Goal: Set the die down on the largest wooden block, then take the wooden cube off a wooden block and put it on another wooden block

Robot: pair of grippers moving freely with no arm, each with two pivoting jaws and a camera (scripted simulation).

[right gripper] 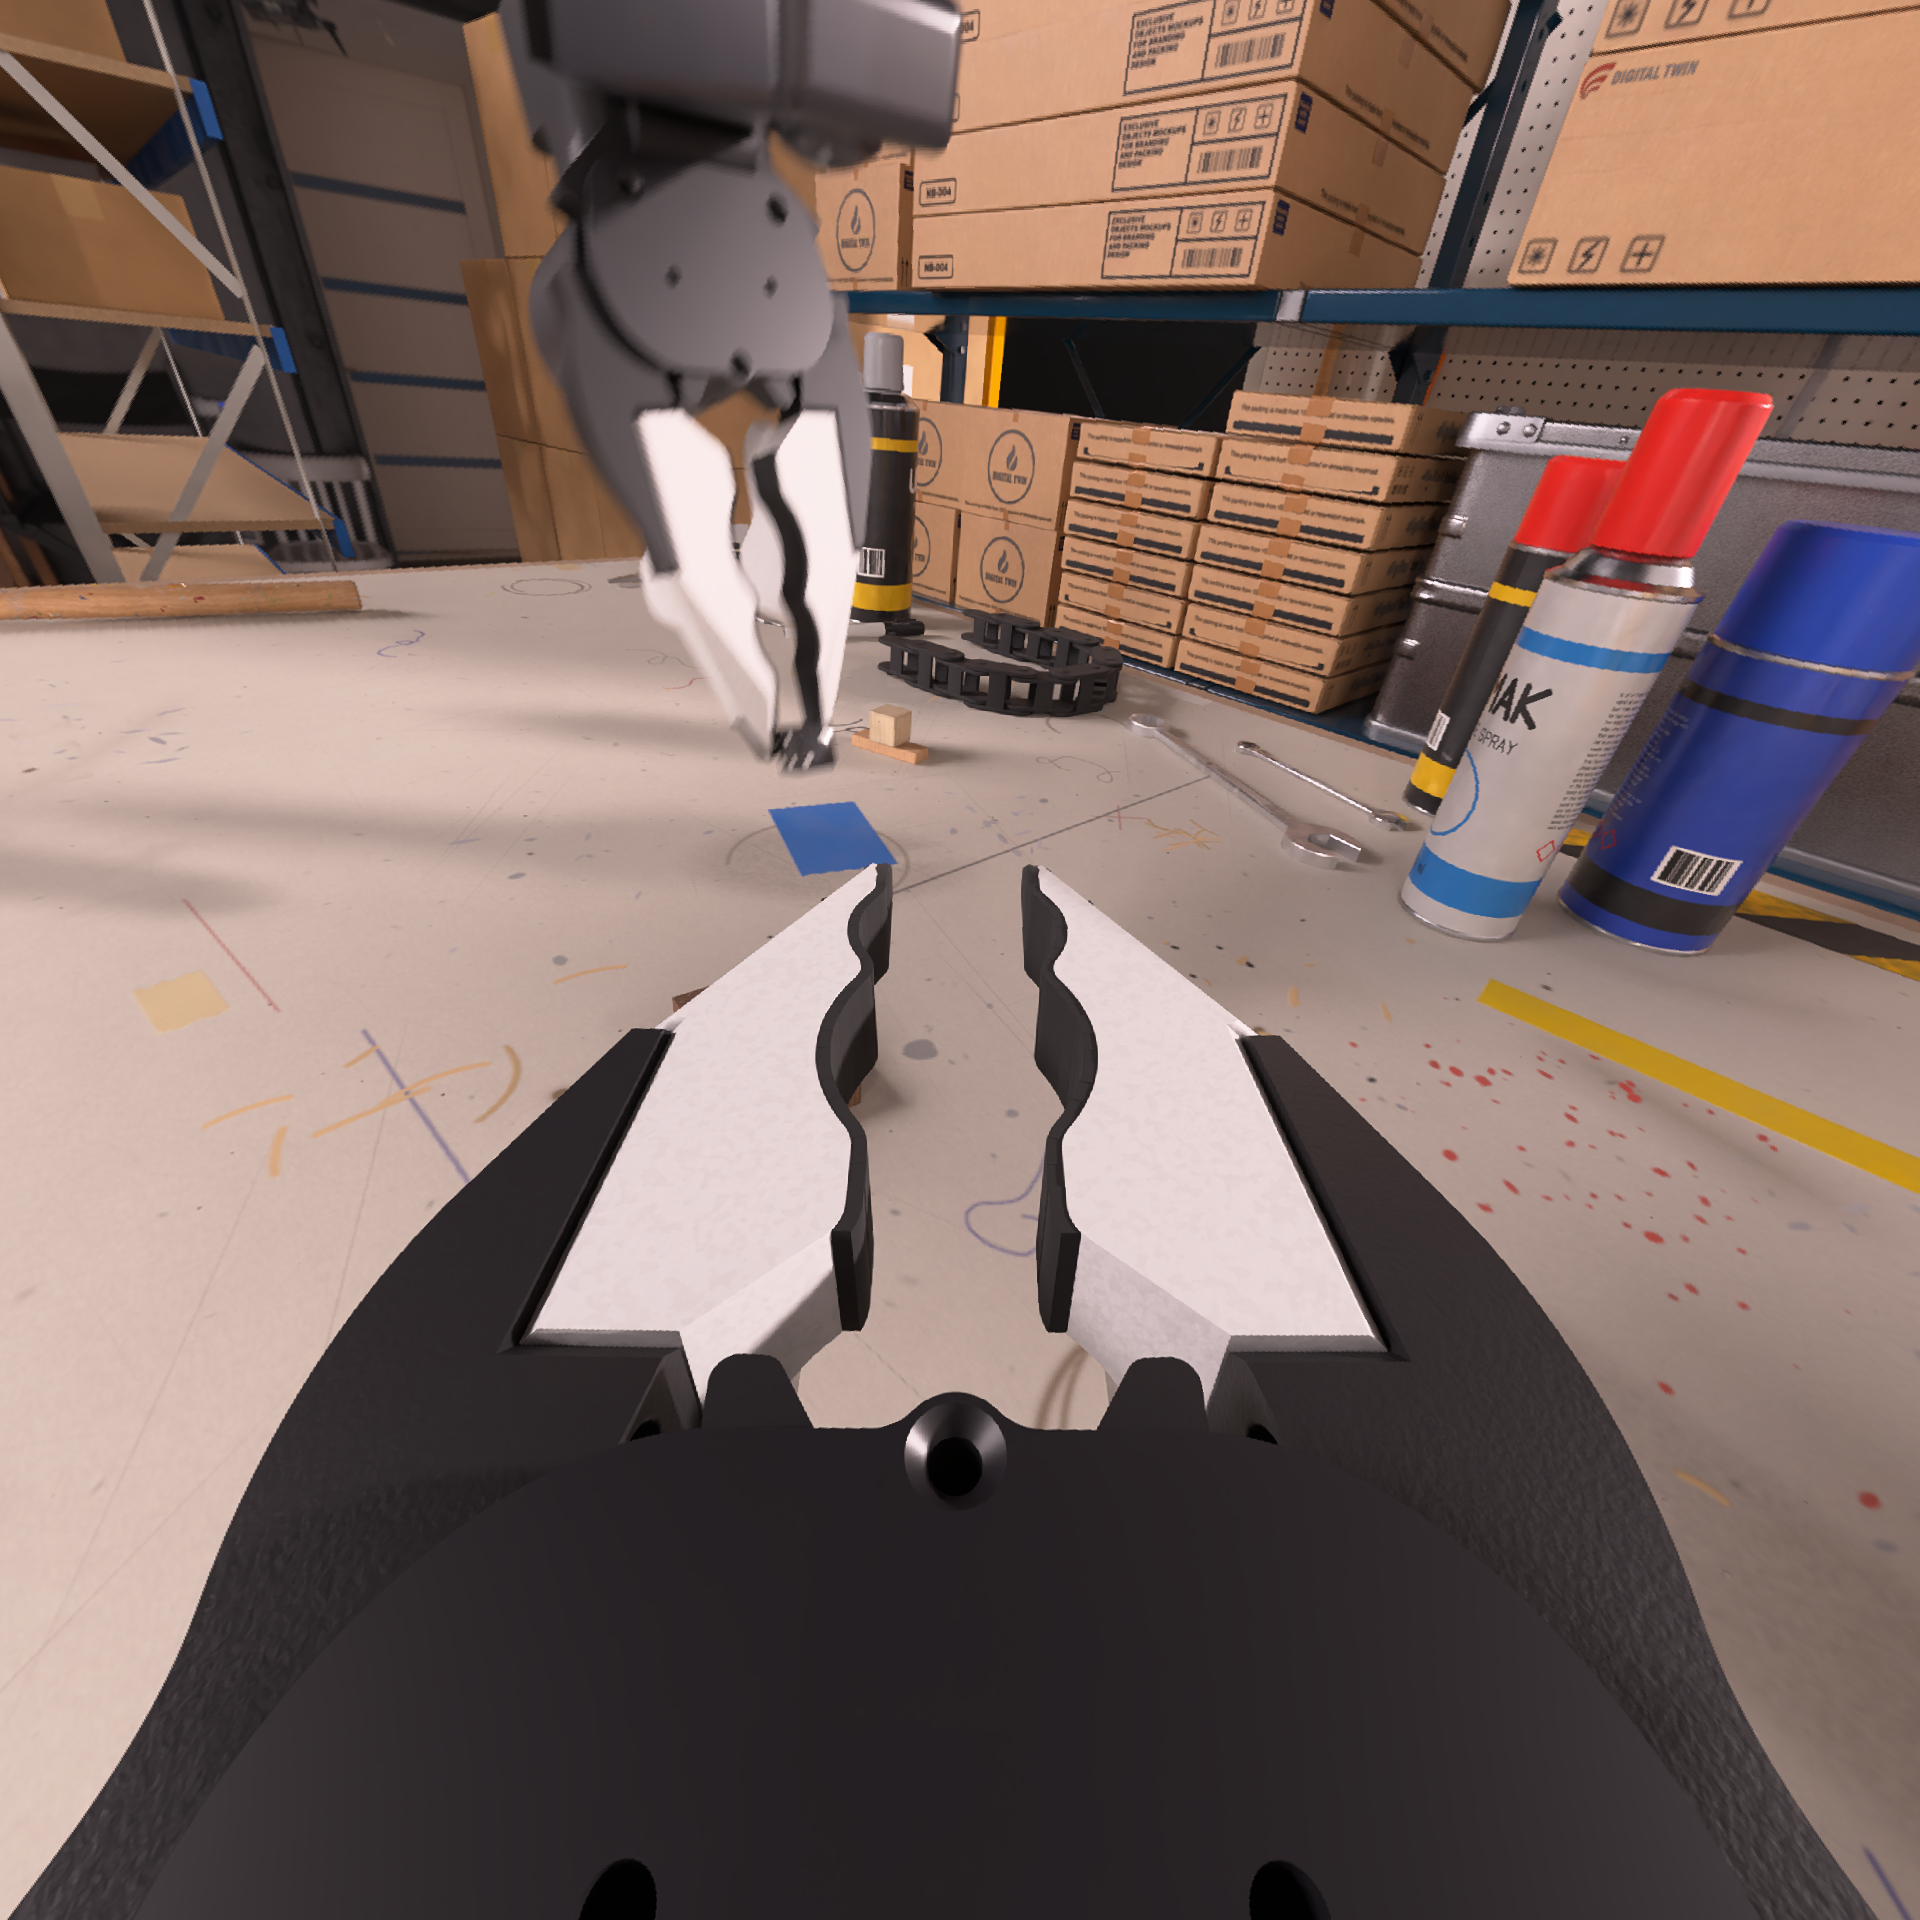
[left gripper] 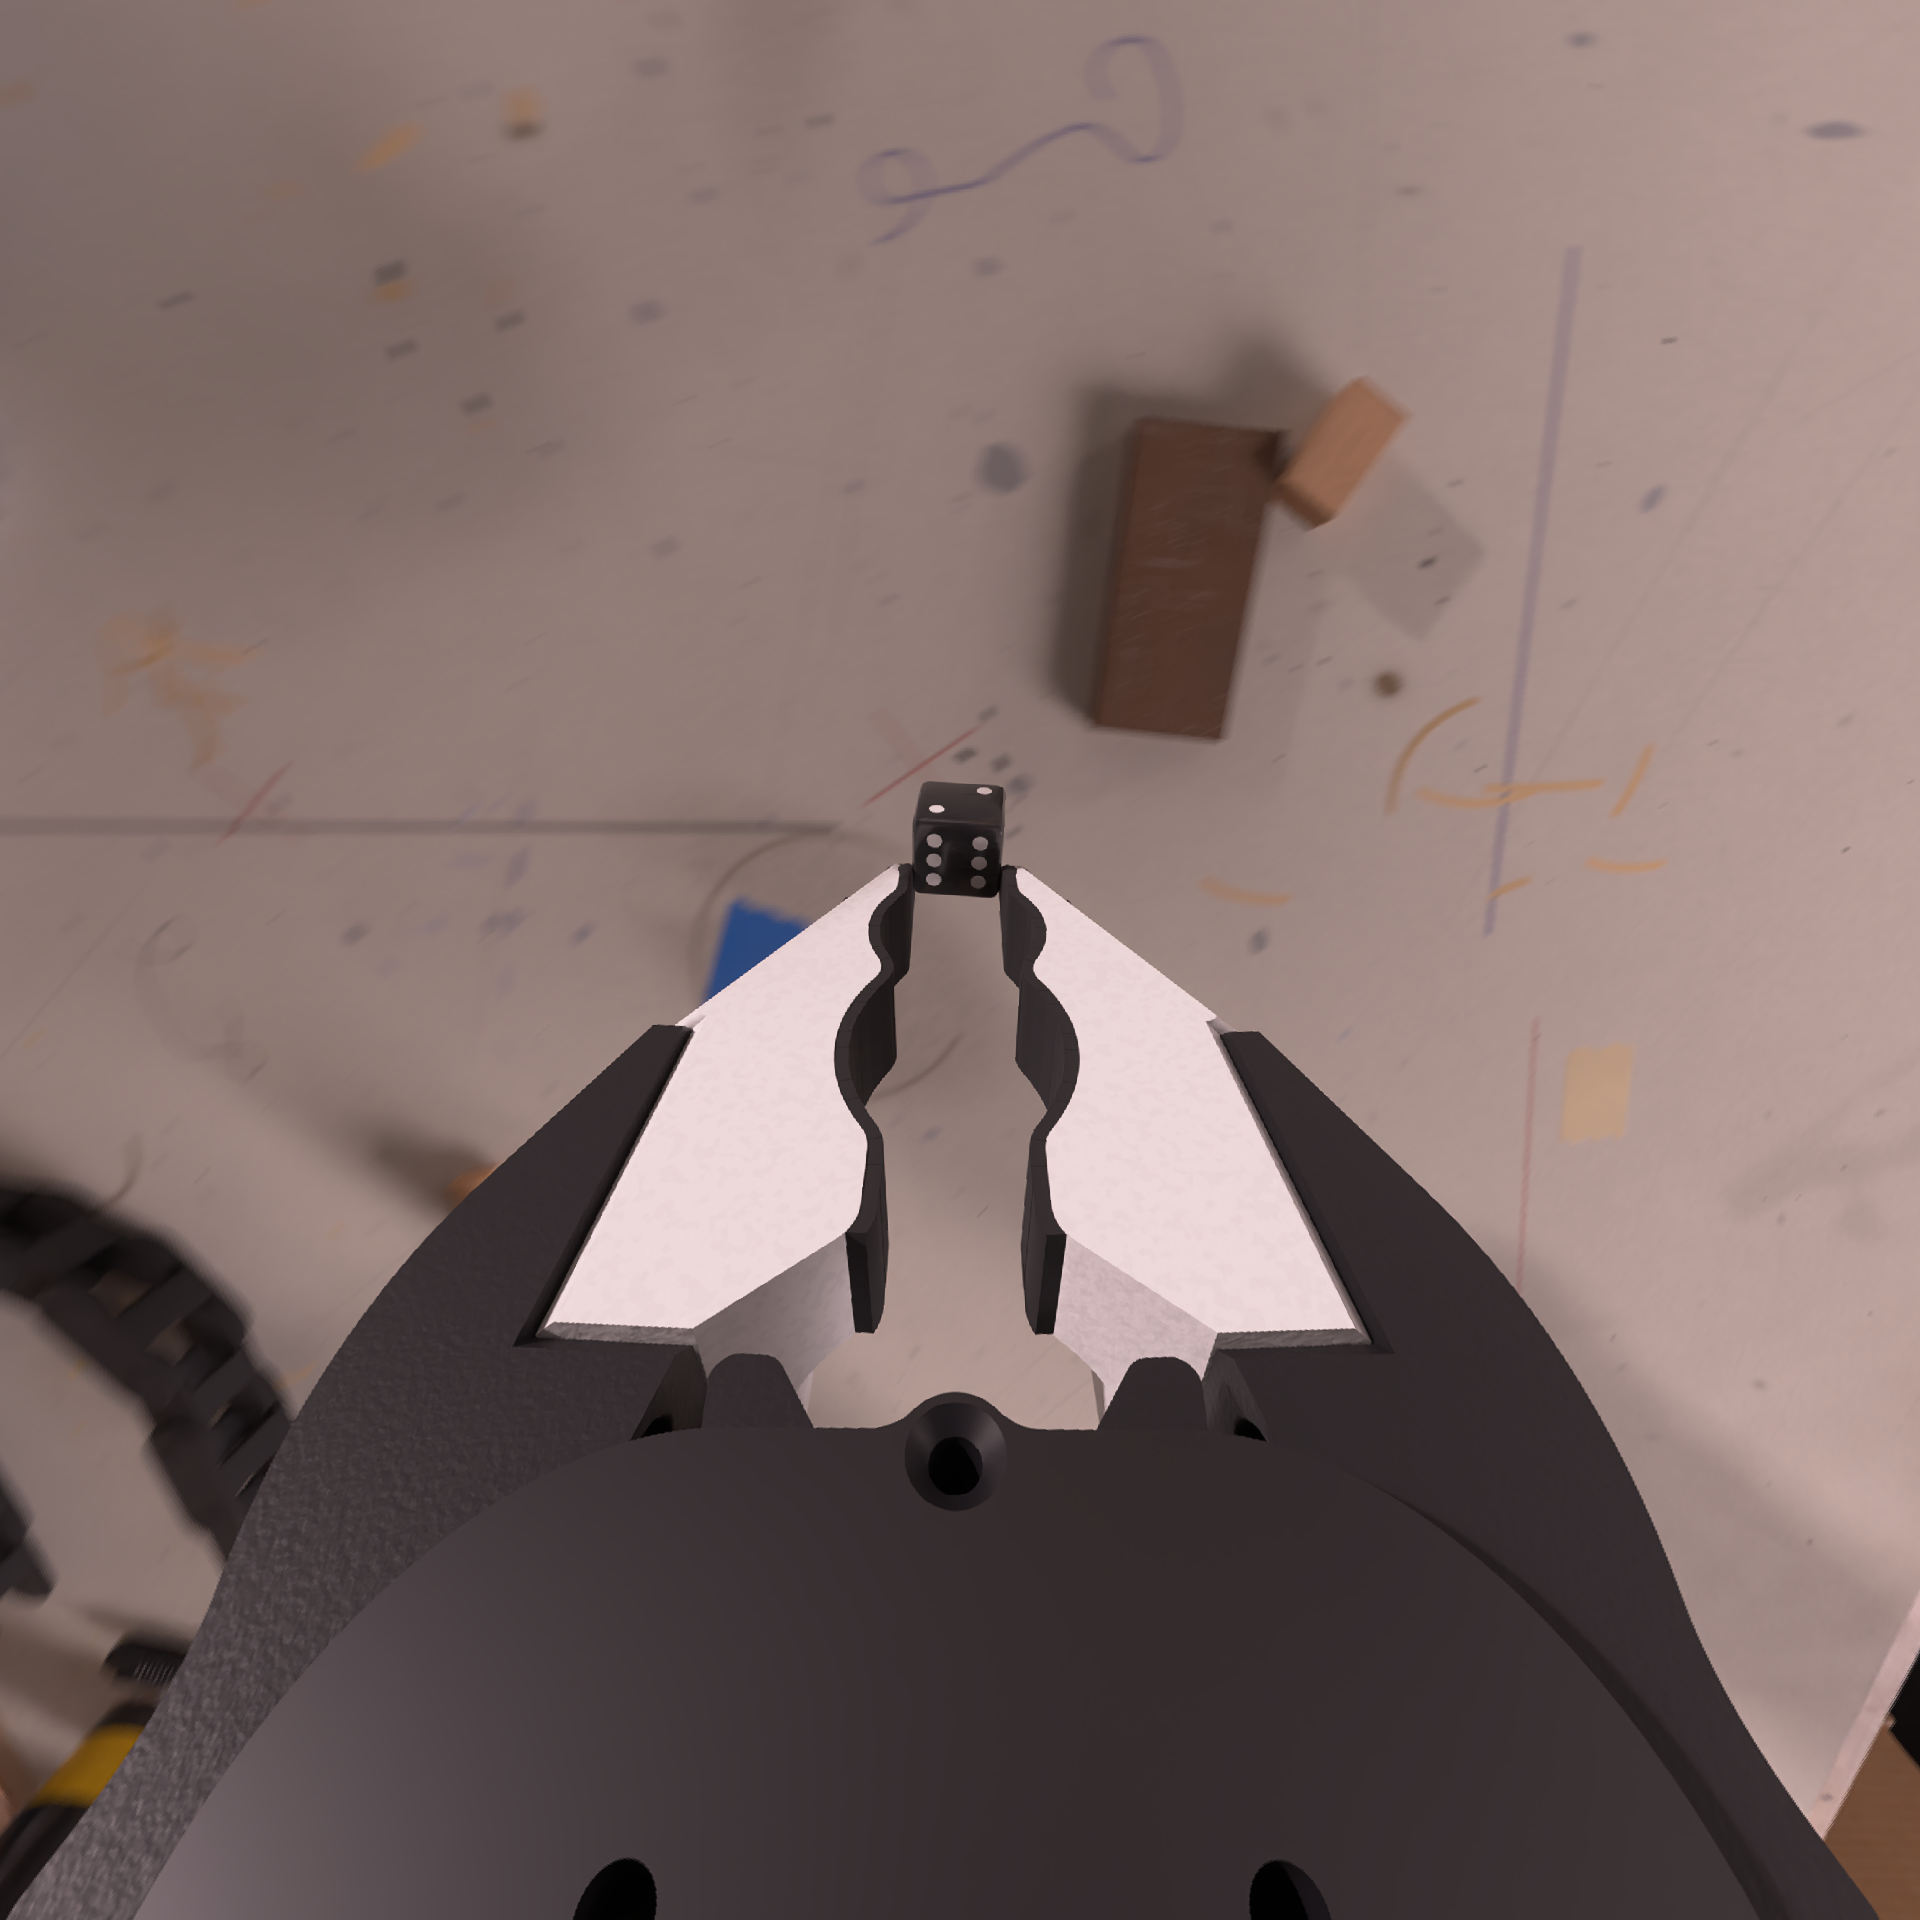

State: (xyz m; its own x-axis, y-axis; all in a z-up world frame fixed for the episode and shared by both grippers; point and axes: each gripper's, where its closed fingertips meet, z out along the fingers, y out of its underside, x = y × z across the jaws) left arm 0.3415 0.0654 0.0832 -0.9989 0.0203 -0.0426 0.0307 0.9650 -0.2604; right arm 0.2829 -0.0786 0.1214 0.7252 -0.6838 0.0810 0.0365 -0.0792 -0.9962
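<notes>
My left gripper is shut on a black die with white pips, held at the fingertips above the table. Ahead and to the right lies a long dark brown wooden block, with a small light wooden block touching its far corner. In the right wrist view the left gripper hangs tilted over the table with the die. Just beyond it a light wooden cube sits on a thin flat wooden block. My right gripper is open and empty, low over the table.
A blue tape patch lies on the table between the grippers. A black cable chain, two wrenches, spray cans and a blue can stand at the right. Cardboard boxes line the back.
</notes>
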